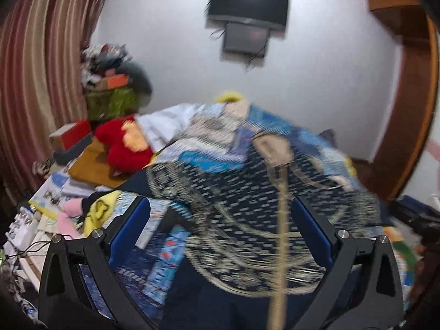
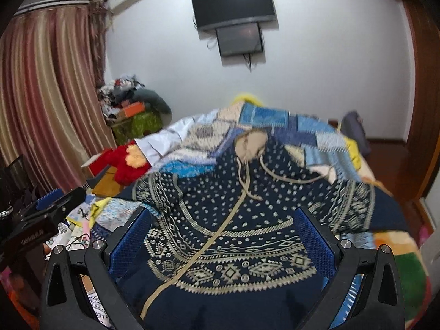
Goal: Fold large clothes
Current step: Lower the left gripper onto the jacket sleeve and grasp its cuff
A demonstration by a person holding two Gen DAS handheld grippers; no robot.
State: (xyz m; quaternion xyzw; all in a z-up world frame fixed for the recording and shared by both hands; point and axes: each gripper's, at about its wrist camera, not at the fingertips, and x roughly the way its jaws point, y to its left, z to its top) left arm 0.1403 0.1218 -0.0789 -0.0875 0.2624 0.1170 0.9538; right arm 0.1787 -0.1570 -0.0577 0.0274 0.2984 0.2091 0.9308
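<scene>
A bed covered by a blue and cream patchwork quilt (image 2: pixel 316 132) fills the middle of both views, with a white wall behind it. Spread across the quilt lies the large navy hooded garment with cream geometric knit-style patterning (image 2: pixel 247 220), front up, its beige-lined hood (image 2: pixel 251 144) toward the far wall and its hem nearest the cameras; a beige zip band and two drawcords run down its centre. A striped pink and gold curtain (image 2: pixel 41 110) hangs at the left. Two dark flat screens (image 2: pixel 233 8) are mounted on the wall, one below the other. A red plush toy with a yellow patch (image 2: pixel 129 162) sits beside the bed at the left.

The right gripper (image 2: pixel 222 236) hovers above the garment's lower front, pointing along the bed, its blue-padded fingers (image 2: pixel 132 236) spread wide and holding nothing. The left gripper (image 1: pixel 220 228) is posed likewise over the same garment (image 1: pixel 247 220), fingers wide apart and empty; that view is motion-blurred. In the right wrist view, the left gripper's black body shows at the left edge.
</scene>
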